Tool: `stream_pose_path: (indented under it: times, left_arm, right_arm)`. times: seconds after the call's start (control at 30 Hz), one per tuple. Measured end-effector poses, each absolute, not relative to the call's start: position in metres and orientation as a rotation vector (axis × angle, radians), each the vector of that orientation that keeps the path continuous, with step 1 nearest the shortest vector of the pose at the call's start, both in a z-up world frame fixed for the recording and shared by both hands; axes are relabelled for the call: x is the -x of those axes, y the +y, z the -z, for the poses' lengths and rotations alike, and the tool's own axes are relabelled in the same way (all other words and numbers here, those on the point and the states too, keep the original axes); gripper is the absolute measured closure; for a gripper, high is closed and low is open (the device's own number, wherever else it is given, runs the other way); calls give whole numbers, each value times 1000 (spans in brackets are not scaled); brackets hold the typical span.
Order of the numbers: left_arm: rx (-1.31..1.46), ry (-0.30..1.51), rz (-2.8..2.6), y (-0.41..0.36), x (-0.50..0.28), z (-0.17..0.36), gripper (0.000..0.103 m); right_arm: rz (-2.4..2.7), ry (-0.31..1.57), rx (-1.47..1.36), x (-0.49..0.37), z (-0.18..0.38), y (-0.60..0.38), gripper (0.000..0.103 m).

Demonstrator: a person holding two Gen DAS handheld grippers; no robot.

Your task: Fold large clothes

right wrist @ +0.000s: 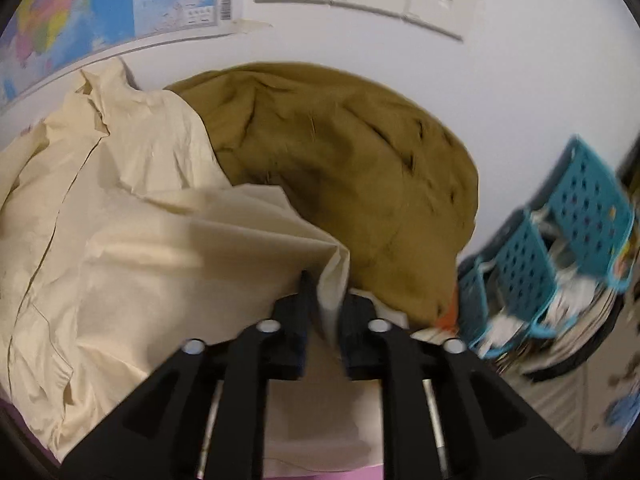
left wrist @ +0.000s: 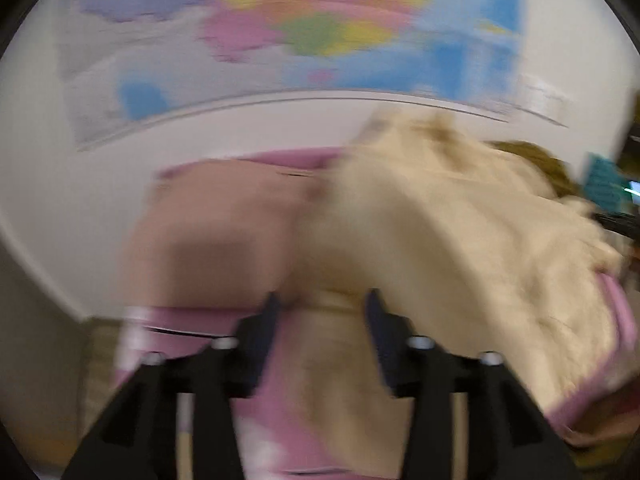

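Currently, your right gripper has its jaws nearly closed on a fold of the cream garment, which spreads to the left of the jaws; this pinch probably serves to carry that edge over for a fold. Beyond the jaws lies an olive garment, bunched against the wall. To the right of the jaws, teal perforated baskets hold papers or books; the contents are blurred. Your left gripper has jaws parted, with cream fabric between them; whether they touch it cannot be determined through the blur. A pink surface lies beneath.
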State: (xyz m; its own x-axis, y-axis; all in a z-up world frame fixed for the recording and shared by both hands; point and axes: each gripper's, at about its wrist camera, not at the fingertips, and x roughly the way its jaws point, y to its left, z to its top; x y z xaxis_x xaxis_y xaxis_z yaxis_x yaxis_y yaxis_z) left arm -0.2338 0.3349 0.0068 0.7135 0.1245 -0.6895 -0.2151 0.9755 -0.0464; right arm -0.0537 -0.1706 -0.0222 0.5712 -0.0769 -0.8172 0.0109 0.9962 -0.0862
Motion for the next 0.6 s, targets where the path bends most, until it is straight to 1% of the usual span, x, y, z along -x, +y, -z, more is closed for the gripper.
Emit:
stream_pose_path:
  times: [0.03, 0.07, 0.1, 0.13, 0.17, 0.23, 0.3, 0.33, 0.4, 0.43, 0.47, 0.5, 0.6]
  left_arm:
    - [112, 765, -141, 322, 235, -3, 46]
    - [94, 765, -94, 307, 236, -2, 43]
    - [81, 756, -34, 288, 240, -2, 25]
    - [58, 757, -4, 275, 242, -1, 17]
    - [28, 755, 6, 264, 242, 1, 12]
    - [-59, 780, -9, 240, 247, 9, 12]
    - [-96, 836, -33, 231, 244, 25, 13]
    - [-104, 859, -45, 232, 240, 34, 17]
    - [-113, 902, -110, 238, 237, 46, 61]
    - [-78, 907, -137, 248, 239, 45, 70]
    - [-11, 885, -140, 260, 244, 39, 85]
    - [54, 857, -147, 276, 249, 29, 88]
    - [98, 757, -288, 319, 269, -8, 89]
  right_arm:
    - [63, 920, 55, 64, 16, -171, 66]
    - [65, 882, 43, 73, 10, -169, 62]
    - [61, 818, 25, 90, -3, -167, 53]
    - [51, 770, 6, 103, -13, -166, 44]
    - [16, 723, -19, 118, -23, -164, 42]
    - [-99, 667, -48, 147, -36, -151, 40]
    - [-183, 651, -30, 173, -33, -135, 36]
    - [-214, 656, -29, 179, -29, -129, 36]
    - [-275, 676, -66, 191, -17, -119, 36]
    - [-299, 696, -77, 196, -7, -114, 36]
    - [-308, 707, -79, 199, 1, -111, 37]
    - [-321, 731, -83, 201, 10, -109, 37]
    - [-340, 751, -116, 205, 21, -109, 37]
